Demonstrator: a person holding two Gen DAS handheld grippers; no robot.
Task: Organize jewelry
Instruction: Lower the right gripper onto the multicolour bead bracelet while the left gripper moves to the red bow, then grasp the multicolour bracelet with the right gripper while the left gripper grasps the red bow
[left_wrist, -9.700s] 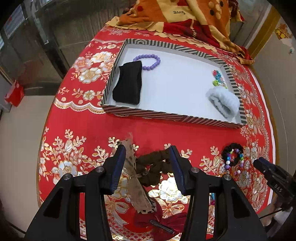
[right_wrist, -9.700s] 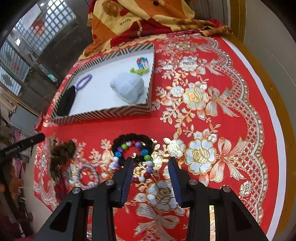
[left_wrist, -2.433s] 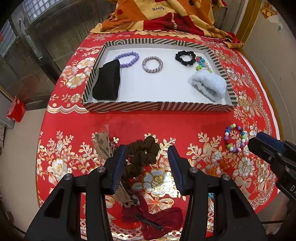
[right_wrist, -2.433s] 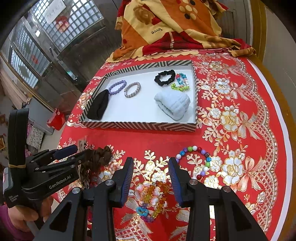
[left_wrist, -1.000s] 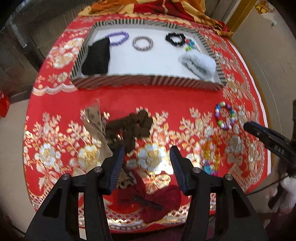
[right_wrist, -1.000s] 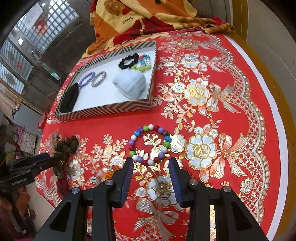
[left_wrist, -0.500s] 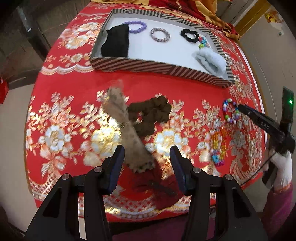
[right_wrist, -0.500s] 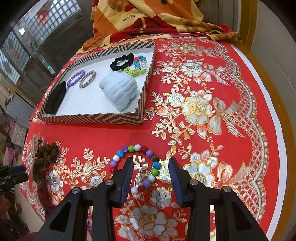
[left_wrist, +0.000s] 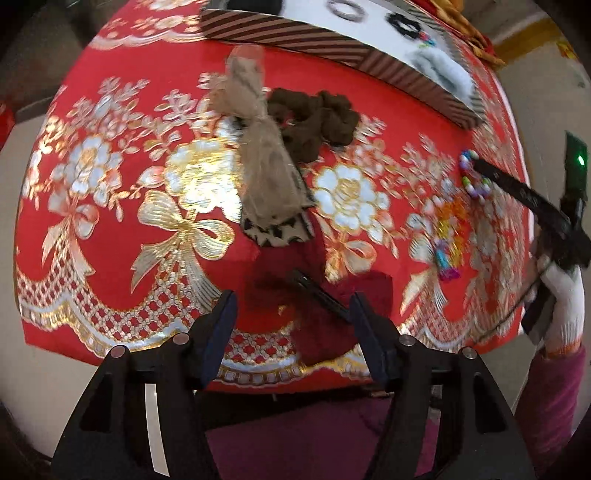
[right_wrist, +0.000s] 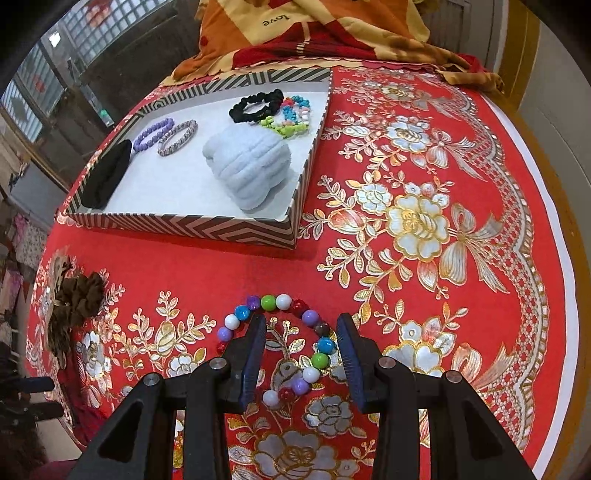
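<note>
Right wrist view: the striped tray (right_wrist: 177, 221), in the upper left of the frame, already holds a black folded band, a pale blue fluffy band (right_wrist: 249, 166), a purple bead bracelet, a silver bracelet, a black scrunchie and a small bright bead piece. So roughly half the sorting looks done.

Still loose on the red tablecloth (right_wrist: 424, 184) are a brown scrunchie (right_wrist: 75, 299) at the left edge and the multicoloured bead bracelet (right_wrist: 280, 347) at lower centre, a ring of glossy round beads. The right gripper (right_wrist: 301, 354) straddles one side of it, jaws parted, not yet pinching.

In the left wrist view, a tan leopard-print bow (left_wrist: 266, 162), an orange bead strand (left_wrist: 448, 236) and a dark red hair clip (left_wrist: 321, 295) also wait. The left gripper (left_wrist: 293, 325) has just been opening, empty, above that clip.
</note>
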